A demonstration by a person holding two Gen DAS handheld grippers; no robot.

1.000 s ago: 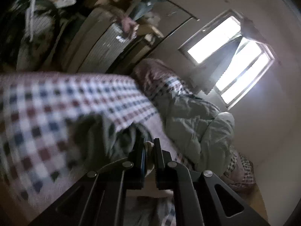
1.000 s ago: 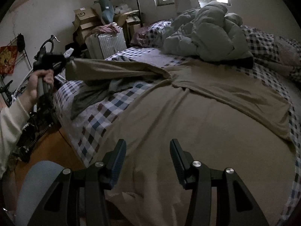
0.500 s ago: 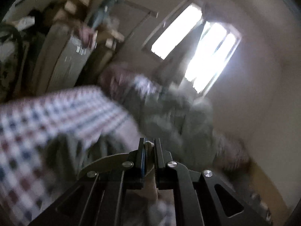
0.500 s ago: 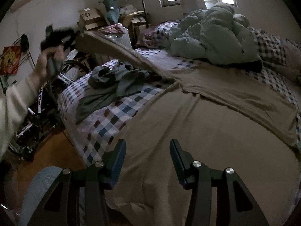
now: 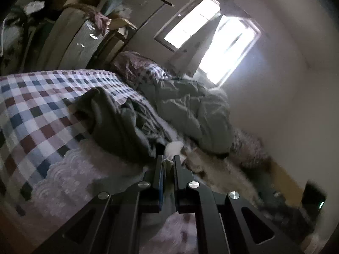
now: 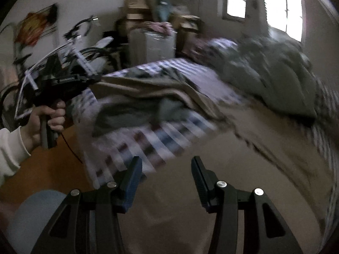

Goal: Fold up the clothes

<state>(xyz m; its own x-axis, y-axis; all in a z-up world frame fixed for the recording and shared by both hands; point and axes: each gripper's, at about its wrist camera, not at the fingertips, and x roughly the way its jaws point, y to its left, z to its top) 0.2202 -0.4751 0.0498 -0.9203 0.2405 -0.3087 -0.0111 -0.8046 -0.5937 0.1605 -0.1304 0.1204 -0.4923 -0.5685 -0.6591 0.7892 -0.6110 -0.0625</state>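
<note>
The tan garment [image 6: 222, 169] is lying spread over the checked bedspread [image 5: 31, 110], filling the lower and right parts of the right wrist view, with one sleeve lifted and stretching toward the middle left of that frame. It is looking light, soft and limp, sagging wherever it is unsupported, so it is probably best taken at a cuff, hem or shoulder seam rather than mid-panel, where it would only bunch. The left gripper [image 5: 168, 165] is sitting at the lower centre of its own view with its jaws nearly closed, pinching a pale fold of cloth, seemingly the sleeve end, and a hand [image 6: 45, 122] is carrying it at the middle left of the right wrist view. The right gripper [image 6: 166, 177] is hovering at the bottom centre of its view, jaws about half spread and holding nothing, the tan cloth lying beyond them. Compared with a second ago, the left gripper is lower after swinging up, the sleeve is now draping across the dark green garment [image 5: 118, 122], and both views are tilting differently and blurring.
</note>
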